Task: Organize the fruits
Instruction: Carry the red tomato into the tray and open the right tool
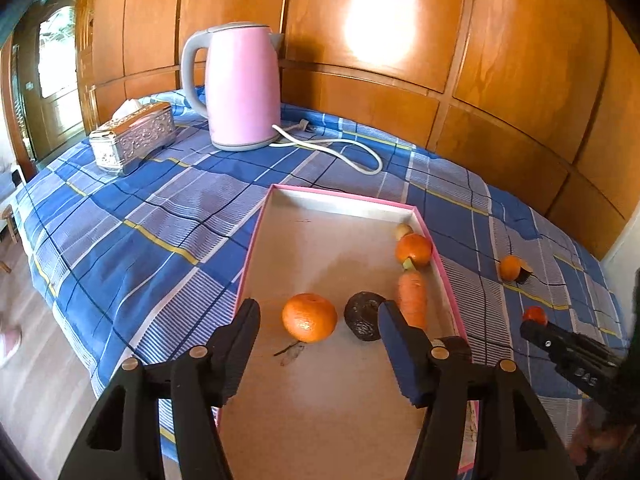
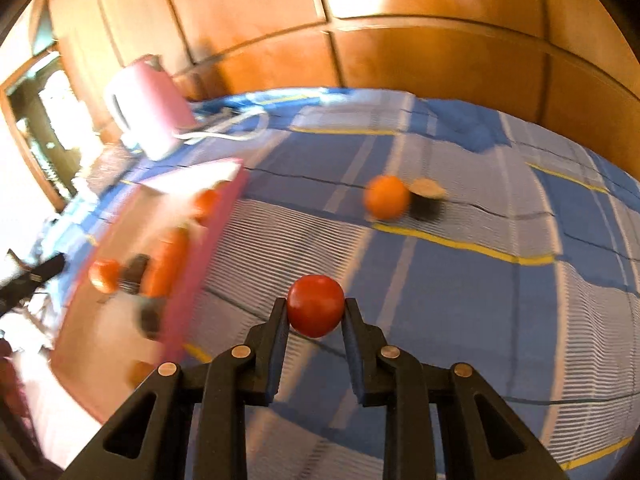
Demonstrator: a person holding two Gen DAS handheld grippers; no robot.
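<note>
A shallow pink-rimmed box [image 1: 340,196] lies on the blue checked cloth. In it are an orange [image 1: 309,317], a dark wrinkled fruit [image 1: 363,316], a carrot [image 1: 413,298], a second orange [image 1: 414,249] and a small pale fruit [image 1: 403,231]. My left gripper [image 1: 318,316] is open and empty, just short of the near orange. My right gripper [image 2: 316,309] is shut on a red tomato [image 2: 316,305], held above the cloth right of the box [image 2: 200,264]; it also shows in the left wrist view [image 1: 535,315]. Another orange [image 2: 386,197] and a dark piece [image 2: 428,196] lie on the cloth.
A pink kettle [image 1: 242,84] with a white cord [image 1: 332,146] and a silver tissue box [image 1: 134,138] stand at the back left. A wooden panelled wall [image 1: 400,60] runs behind the table. The table edge drops to the floor on the left [image 1: 36,360].
</note>
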